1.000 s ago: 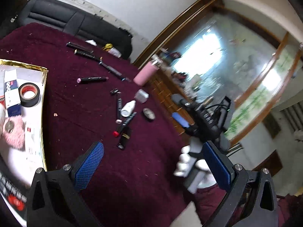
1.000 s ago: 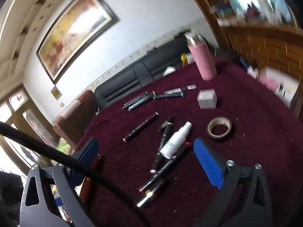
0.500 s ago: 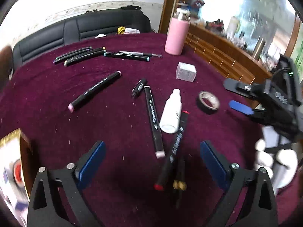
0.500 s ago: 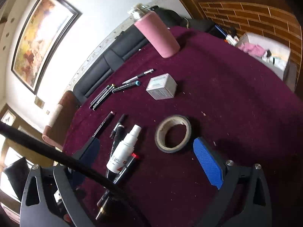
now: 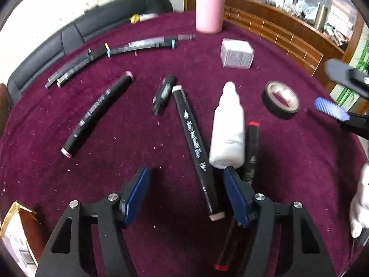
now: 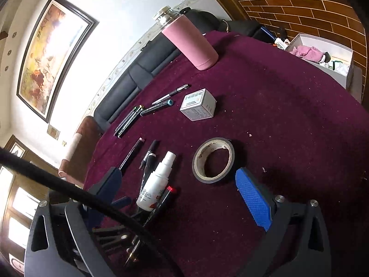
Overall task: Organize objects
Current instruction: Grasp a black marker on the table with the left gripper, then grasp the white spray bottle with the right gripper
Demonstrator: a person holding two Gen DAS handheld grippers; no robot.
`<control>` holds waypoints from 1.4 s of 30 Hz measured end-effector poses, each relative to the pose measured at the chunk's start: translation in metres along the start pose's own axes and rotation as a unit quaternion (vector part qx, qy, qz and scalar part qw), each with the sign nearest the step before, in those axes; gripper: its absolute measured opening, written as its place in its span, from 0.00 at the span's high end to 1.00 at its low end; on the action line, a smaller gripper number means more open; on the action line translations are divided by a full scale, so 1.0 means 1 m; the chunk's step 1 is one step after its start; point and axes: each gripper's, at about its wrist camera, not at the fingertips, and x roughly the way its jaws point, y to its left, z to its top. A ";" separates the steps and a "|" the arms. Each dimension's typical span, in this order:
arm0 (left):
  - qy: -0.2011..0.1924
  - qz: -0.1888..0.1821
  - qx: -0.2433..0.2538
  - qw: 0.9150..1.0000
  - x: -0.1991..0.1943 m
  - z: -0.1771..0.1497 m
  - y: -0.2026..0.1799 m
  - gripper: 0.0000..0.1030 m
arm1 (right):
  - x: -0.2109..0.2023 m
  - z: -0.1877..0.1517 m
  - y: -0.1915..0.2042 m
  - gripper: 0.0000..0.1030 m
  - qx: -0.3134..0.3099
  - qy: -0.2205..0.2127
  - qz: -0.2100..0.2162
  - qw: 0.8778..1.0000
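Bare cloth [image 6: 288, 120] right of tape roll [image 6: 213, 160]; markers [image 5: 192, 136] crowd left.

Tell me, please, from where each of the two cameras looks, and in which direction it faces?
Left wrist: sits behind the left tongs, low over the maroon table, facing the black marker and white bottle; the right tongs show at right.
Right wrist: sits behind the right tongs, looking down at the tape roll; its cable crosses the view.
Shared: bottle, tape, small box, pink flask.
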 end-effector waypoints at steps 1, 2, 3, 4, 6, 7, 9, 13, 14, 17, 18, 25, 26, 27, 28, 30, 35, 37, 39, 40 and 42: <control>-0.005 -0.007 -0.005 1.000 0.001 0.002 0.003 0.40 | 0.001 0.000 -0.001 0.03 0.001 0.001 -0.002 1.000; -0.004 -0.008 -0.005 1.000 0.002 0.003 0.003 0.39 | 0.002 0.000 -0.002 0.03 0.003 0.002 -0.004 1.000; -0.003 -0.007 -0.005 1.000 0.003 0.006 0.005 0.39 | 0.003 0.000 -0.003 0.03 0.006 0.004 -0.005 1.000; -0.003 -0.004 -0.004 1.000 0.004 0.009 0.006 0.39 | 0.004 0.000 -0.004 0.03 0.009 0.006 -0.007 1.000; -0.006 0.002 -0.002 1.000 0.007 0.016 0.005 0.39 | 0.007 -0.001 -0.006 0.03 0.012 0.010 -0.012 1.000; -0.008 0.002 -0.003 1.000 0.009 0.020 0.004 0.39 | 0.007 -0.001 -0.006 0.03 0.013 0.009 -0.015 1.000; -0.012 -0.001 -0.008 1.000 0.013 0.024 0.002 0.39 | 0.007 -0.001 -0.007 0.03 0.013 0.007 -0.021 1.000; -0.018 -0.011 -0.019 1.000 0.014 0.024 -0.002 0.48 | 0.011 -0.003 -0.008 0.03 0.009 0.012 -0.031 0.999; -0.022 -0.020 -0.017 0.999 0.013 0.023 -0.003 0.57 | 0.012 -0.004 -0.008 0.03 0.007 0.014 -0.034 0.999; -0.030 -0.024 -0.034 0.999 0.001 0.015 0.010 0.89 | 0.016 -0.005 -0.006 0.03 -0.002 0.018 -0.043 0.999; -0.031 -0.044 -0.053 0.997 -0.003 0.011 0.019 0.89 | 0.016 -0.006 -0.006 0.03 -0.006 0.018 -0.046 0.999; -0.063 -0.054 -0.095 0.992 -0.043 -0.028 0.048 0.90 | 0.018 -0.012 0.003 0.03 -0.035 0.016 -0.065 0.997; -0.070 -0.057 -0.104 0.990 -0.051 -0.036 0.051 0.90 | 0.018 -0.012 0.006 0.03 -0.043 0.013 -0.068 0.997; -0.078 -0.064 -0.110 0.989 -0.061 -0.043 0.053 0.90 | 0.018 -0.012 0.009 0.05 -0.047 0.015 -0.070 0.996; -0.088 -0.073 -0.117 0.987 -0.071 -0.050 0.055 0.90 | 0.017 -0.012 0.012 0.06 -0.046 0.018 -0.067 0.997; -0.108 -0.084 -0.124 0.983 -0.091 -0.063 0.055 0.89 | 0.018 -0.010 0.022 0.06 -0.053 0.020 -0.070 0.996; -0.153 -0.131 -0.148 0.968 -0.130 -0.092 0.056 0.89 | 0.046 -0.003 0.050 0.08 -0.080 0.066 -0.105 0.989; -0.162 -0.145 -0.157 0.963 -0.138 -0.102 0.059 0.89 | 0.063 0.000 0.060 0.20 -0.102 0.081 -0.140 0.982; -0.168 -0.157 -0.166 0.959 -0.143 -0.110 0.065 0.89 | 0.083 0.002 0.066 0.29 -0.114 0.106 -0.166 0.974; -0.170 -0.159 -0.168 0.958 -0.146 -0.114 0.067 0.89 | 0.088 0.003 0.072 0.33 -0.127 0.105 -0.188 0.968; -0.176 -0.160 -0.177 0.955 -0.151 -0.124 0.073 0.89 | 0.097 0.003 0.078 0.37 -0.137 0.116 -0.217 0.959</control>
